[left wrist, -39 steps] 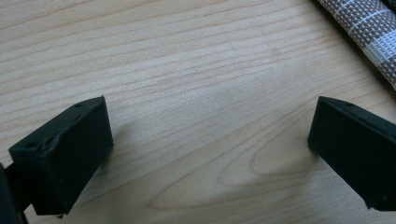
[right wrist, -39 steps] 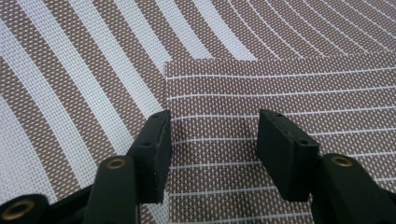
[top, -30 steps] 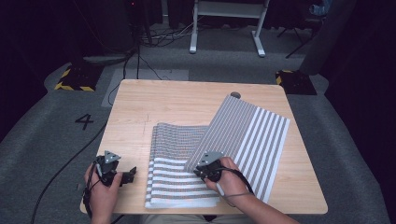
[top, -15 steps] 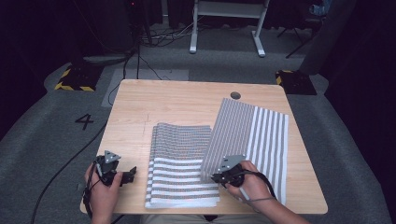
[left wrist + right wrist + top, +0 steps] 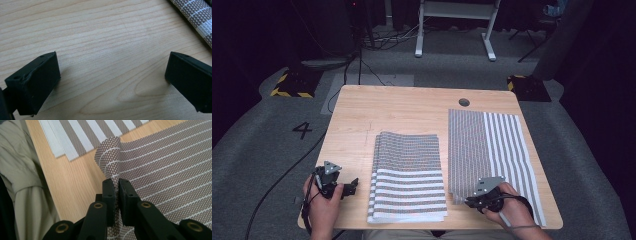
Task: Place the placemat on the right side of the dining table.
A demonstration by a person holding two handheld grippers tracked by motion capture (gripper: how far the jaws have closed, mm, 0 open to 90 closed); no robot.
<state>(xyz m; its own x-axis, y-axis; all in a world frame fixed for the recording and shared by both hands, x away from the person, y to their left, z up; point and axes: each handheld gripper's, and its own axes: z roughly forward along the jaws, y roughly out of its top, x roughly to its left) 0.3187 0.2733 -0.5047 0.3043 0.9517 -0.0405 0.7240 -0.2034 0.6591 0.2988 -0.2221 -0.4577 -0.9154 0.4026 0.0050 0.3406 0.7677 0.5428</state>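
Observation:
A stack of brown and white striped placemats (image 5: 408, 175) lies at the middle of the wooden table (image 5: 402, 107). One more striped placemat (image 5: 492, 150) lies flat to its right, a narrow strip of wood between them. My right gripper (image 5: 472, 201) is shut on that mat's near left corner. In the right gripper view the gripper (image 5: 116, 192) pinches the mat (image 5: 170, 170), whose edge curls up, and the stack (image 5: 87, 135) lies beyond. My left gripper (image 5: 354, 184) rests open near the table's front left corner. In the left gripper view it (image 5: 112, 75) is over bare wood, the stack's edge (image 5: 197, 15) at the upper right.
A round cable hole (image 5: 464, 102) sits near the table's far edge. A white desk frame (image 5: 457, 25) stands on the floor behind. A cable (image 5: 272, 190) trails off the left gripper across the grey floor. The person's beige clothing (image 5: 22, 182) is at the near edge.
My right gripper has pulled the single placemat rightward and toward the near edge, off the stack; it now lies straight beside it. The left gripper has stayed put.

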